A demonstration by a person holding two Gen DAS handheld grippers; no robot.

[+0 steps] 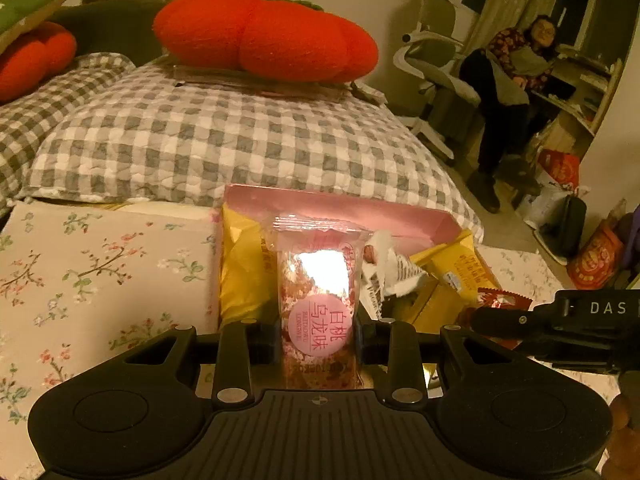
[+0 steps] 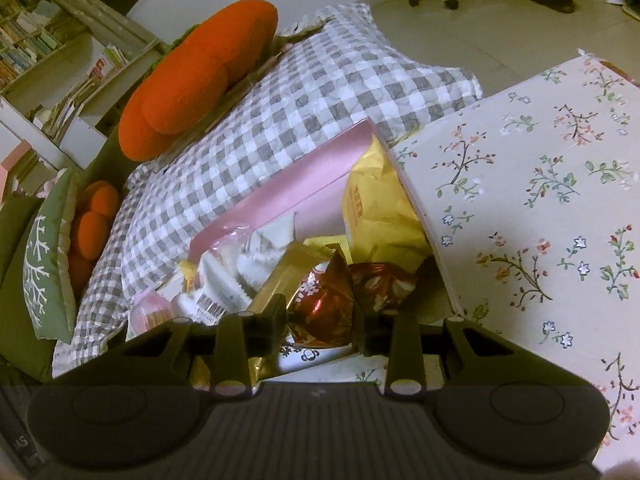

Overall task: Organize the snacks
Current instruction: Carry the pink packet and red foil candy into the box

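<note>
My left gripper (image 1: pixel 319 340) is shut on a clear pink snack packet (image 1: pixel 318 280) with a round pink label, held upright over the pink box (image 1: pixel 360 210). The box holds yellow bags (image 1: pixel 244 268), a white wrapper (image 1: pixel 390 264) and other snacks. My right gripper (image 2: pixel 320 324) is shut on a red foil snack packet (image 2: pixel 320 304) at the near end of the pink box (image 2: pixel 288 184). A second red packet (image 2: pixel 384 284), a gold bar (image 2: pixel 288 276), a yellow bag (image 2: pixel 380 204) and white wrappers (image 2: pixel 224 284) lie in it. The right gripper's body (image 1: pixel 580 328) shows in the left wrist view.
The box sits on a floral cloth (image 1: pixel 80 280) (image 2: pixel 540 200) against a grey checked pillow (image 1: pixel 220 140) (image 2: pixel 280 112). An orange plush cushion (image 1: pixel 268 36) (image 2: pixel 192 80) lies on the pillow. A person (image 1: pixel 516 80) sits on an office chair at right; bags lie on the floor (image 1: pixel 560 168).
</note>
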